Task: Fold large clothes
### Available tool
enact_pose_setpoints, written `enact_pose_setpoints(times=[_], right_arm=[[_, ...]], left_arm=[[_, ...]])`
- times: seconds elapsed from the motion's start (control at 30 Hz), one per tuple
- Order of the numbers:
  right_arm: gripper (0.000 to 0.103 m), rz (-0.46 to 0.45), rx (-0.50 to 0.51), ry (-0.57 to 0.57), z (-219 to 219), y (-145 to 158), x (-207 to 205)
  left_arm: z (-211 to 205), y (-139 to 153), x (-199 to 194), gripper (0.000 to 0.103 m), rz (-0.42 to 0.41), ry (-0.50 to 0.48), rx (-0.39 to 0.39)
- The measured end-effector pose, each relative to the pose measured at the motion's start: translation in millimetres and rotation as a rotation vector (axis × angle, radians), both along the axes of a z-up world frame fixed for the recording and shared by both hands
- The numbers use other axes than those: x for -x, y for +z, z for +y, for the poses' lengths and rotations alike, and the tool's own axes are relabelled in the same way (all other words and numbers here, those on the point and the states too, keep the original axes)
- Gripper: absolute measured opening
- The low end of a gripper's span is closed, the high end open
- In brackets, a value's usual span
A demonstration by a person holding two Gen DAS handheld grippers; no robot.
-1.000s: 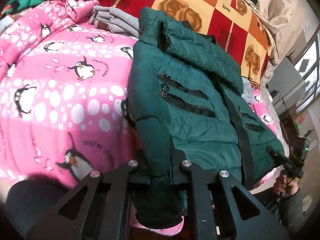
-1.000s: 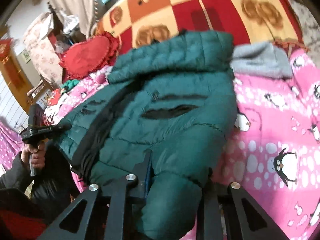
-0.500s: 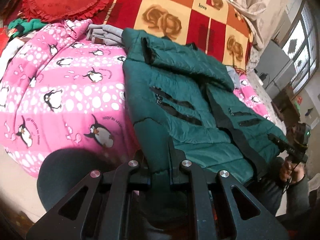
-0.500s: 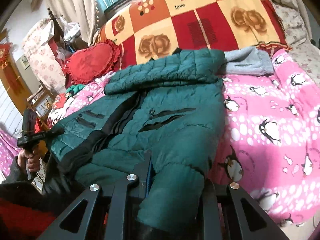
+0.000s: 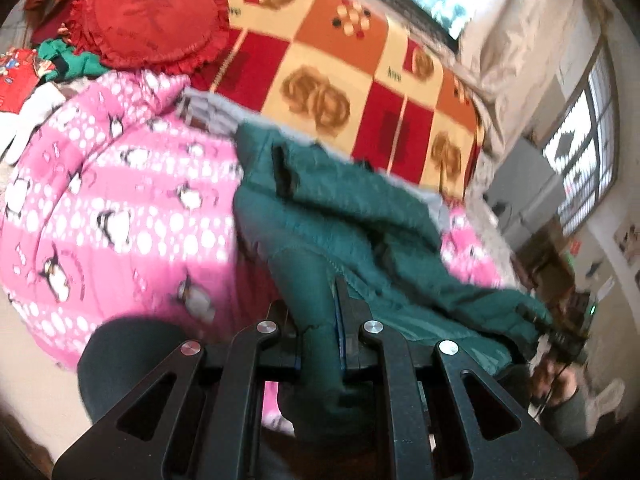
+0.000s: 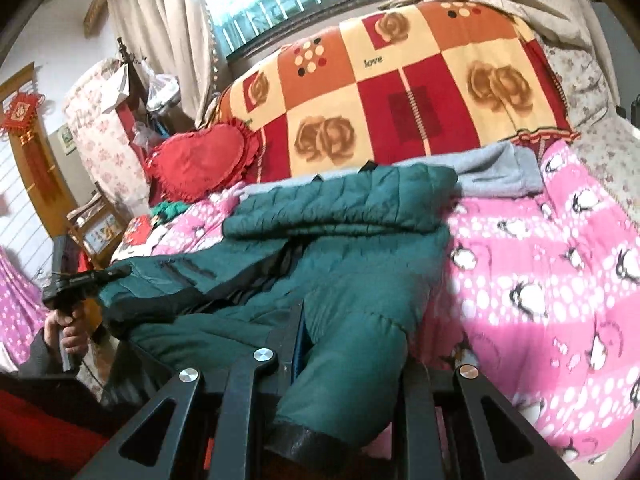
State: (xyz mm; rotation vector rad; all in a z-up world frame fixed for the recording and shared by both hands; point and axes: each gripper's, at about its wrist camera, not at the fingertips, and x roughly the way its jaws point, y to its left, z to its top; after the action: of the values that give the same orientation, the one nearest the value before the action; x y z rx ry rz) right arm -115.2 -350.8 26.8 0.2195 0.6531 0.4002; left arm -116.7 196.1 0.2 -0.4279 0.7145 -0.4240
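Both tongs have lifted the jacket (image 6: 344, 264) hem off the bed (image 6: 540, 280); I keep left tongs (image 5: 316, 320) and right tongs (image 6: 348, 344) clenched on it, ready to fold toward twelve o'clock.

pink penguin blanket (image 6: 540, 264), red heart cushion (image 6: 200, 164), checked blanket (image 6: 400, 92)

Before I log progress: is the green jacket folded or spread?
Spread, not folded: the green jacket lies open-fronted across the pink blanket, its near end shut in both tongs.
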Motion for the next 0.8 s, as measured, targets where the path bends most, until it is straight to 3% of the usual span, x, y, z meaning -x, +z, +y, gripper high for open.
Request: enact_pose_setpoints(times=[0.13,0.57,0.8], right_arm=[[0.019,-0.060,-0.003,-0.040,-3,12,-16],[0.019,-0.237,0.045,-0.151,1,58,-75],[0.019,-0.224,0.002,-0.176,-6,66,-140]], left_arm=[[-9,20,-16,0.010,-0.080,0.060,0.006],[-21,74,-76,0.011,-0.164,0.197,0.002],[-27,82,-128,0.011,-0.164,0.253,-0.010]])
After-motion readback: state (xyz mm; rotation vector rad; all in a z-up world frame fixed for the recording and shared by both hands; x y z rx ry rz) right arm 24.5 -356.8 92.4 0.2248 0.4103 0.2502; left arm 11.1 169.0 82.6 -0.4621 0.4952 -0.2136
